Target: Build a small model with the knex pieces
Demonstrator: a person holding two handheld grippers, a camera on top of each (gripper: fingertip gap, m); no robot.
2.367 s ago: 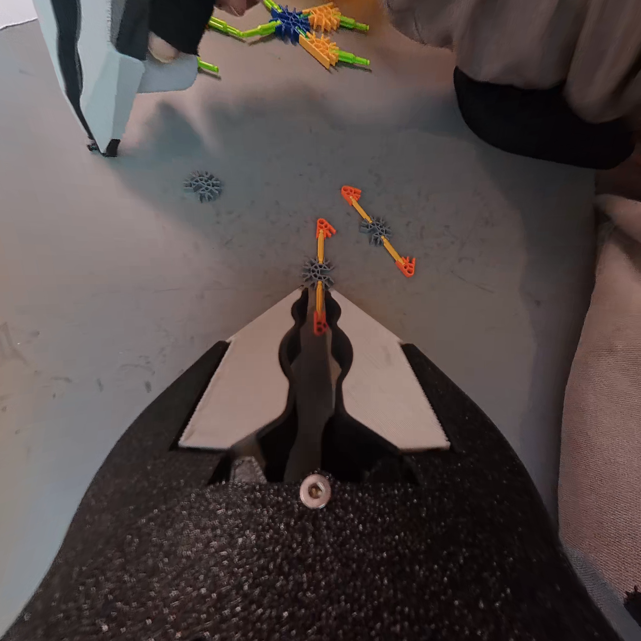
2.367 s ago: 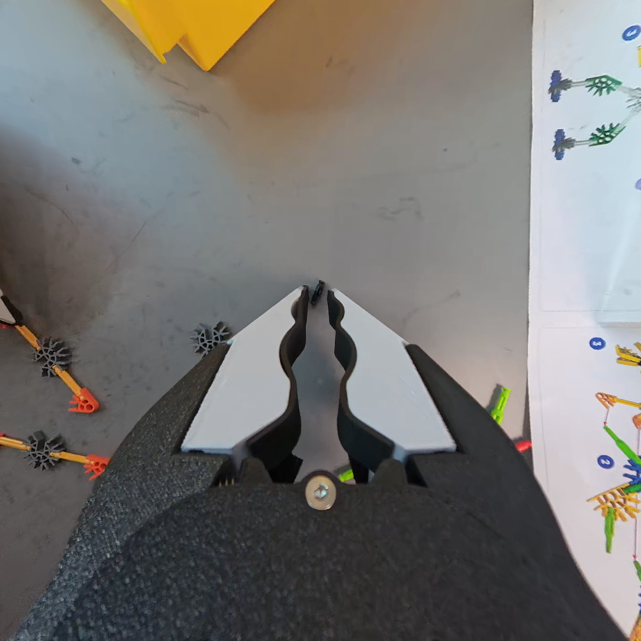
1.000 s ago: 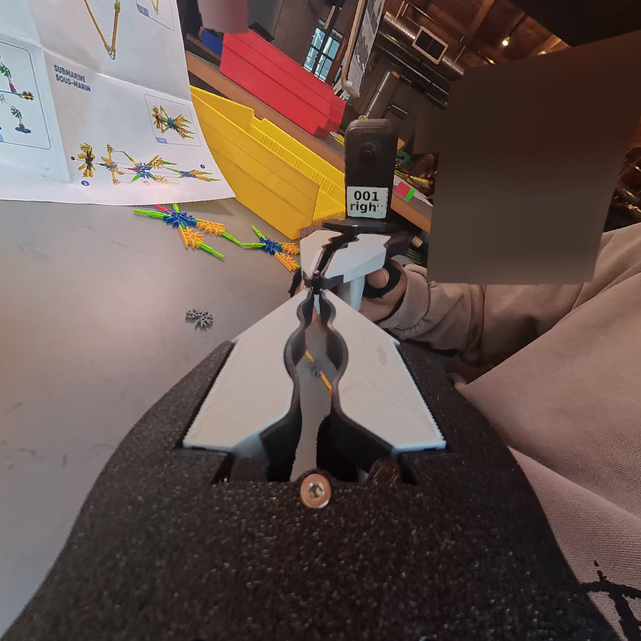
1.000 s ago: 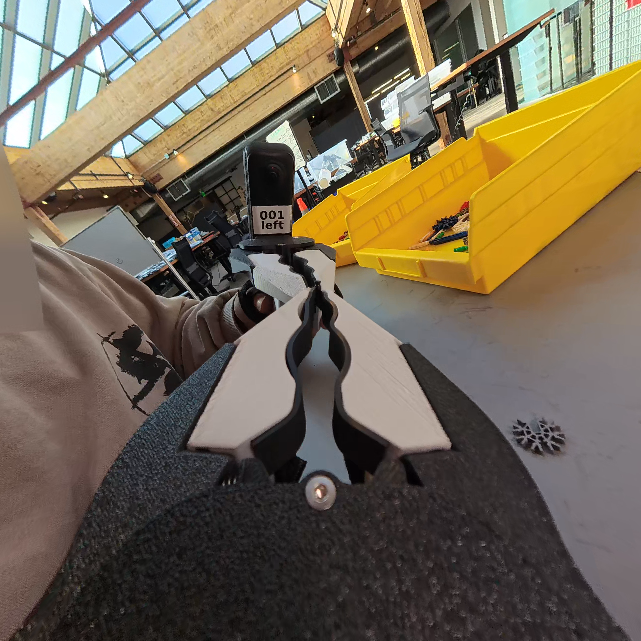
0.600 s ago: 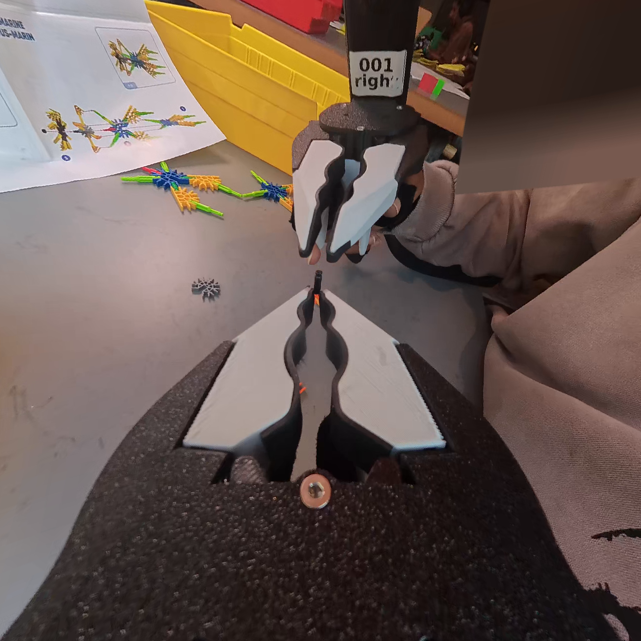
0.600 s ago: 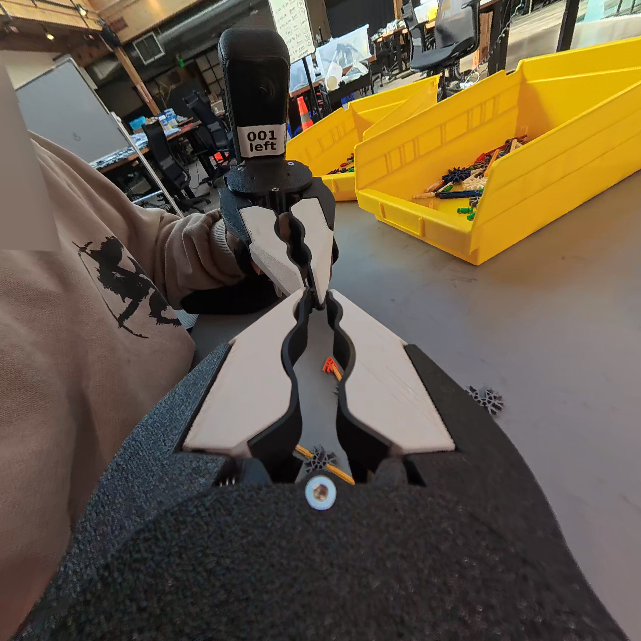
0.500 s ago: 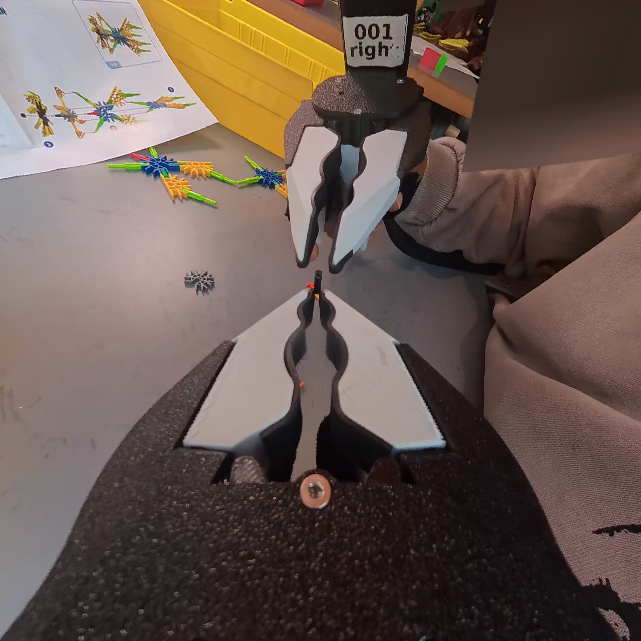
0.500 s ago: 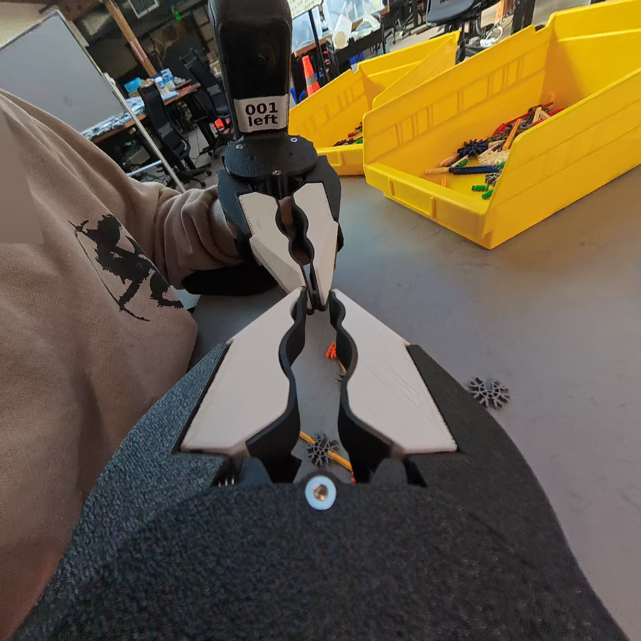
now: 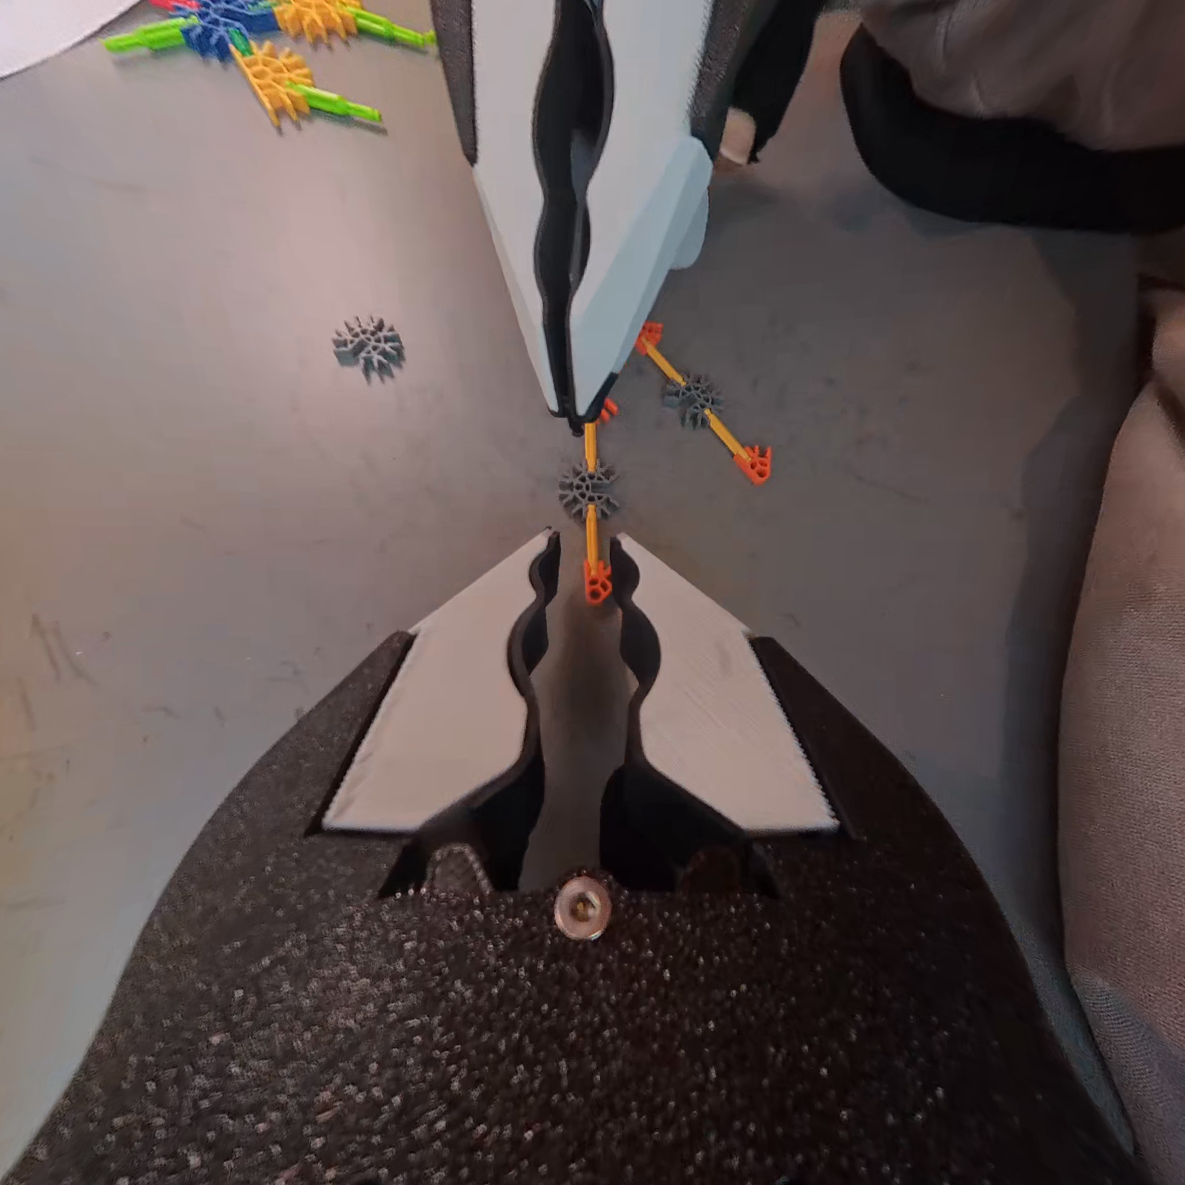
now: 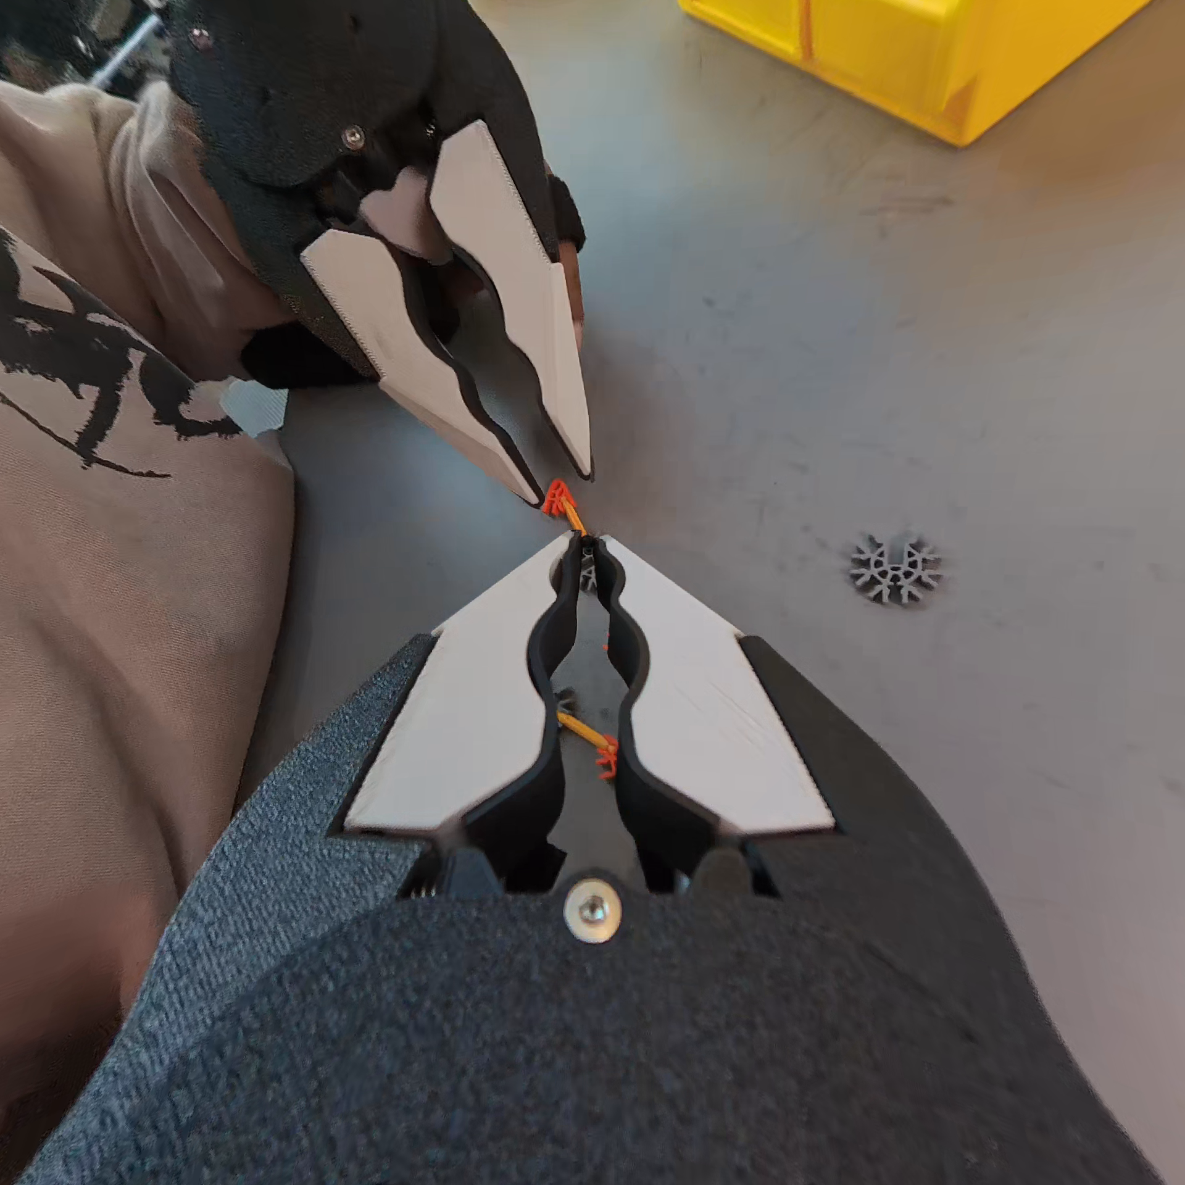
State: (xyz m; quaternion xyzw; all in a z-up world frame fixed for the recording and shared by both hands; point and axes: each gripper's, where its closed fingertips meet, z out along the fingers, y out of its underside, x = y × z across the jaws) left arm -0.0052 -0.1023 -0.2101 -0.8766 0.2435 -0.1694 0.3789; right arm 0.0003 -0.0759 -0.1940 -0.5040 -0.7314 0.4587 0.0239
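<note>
On the grey tabletop, a small toy piece made of a thin yellow rod through a grey snowflake-shaped connector with orange end clips is lying between the two tools. The left gripper is held with its jaws apart, one orange clip lying in the gap between them, while the right gripper is seen pinched together at the rod's far end, though a grip on it cannot be told. A second, like piece is seen just beside, a loose grey snowflake connector well apart, and a yellow plastic bin farther off.
</note>
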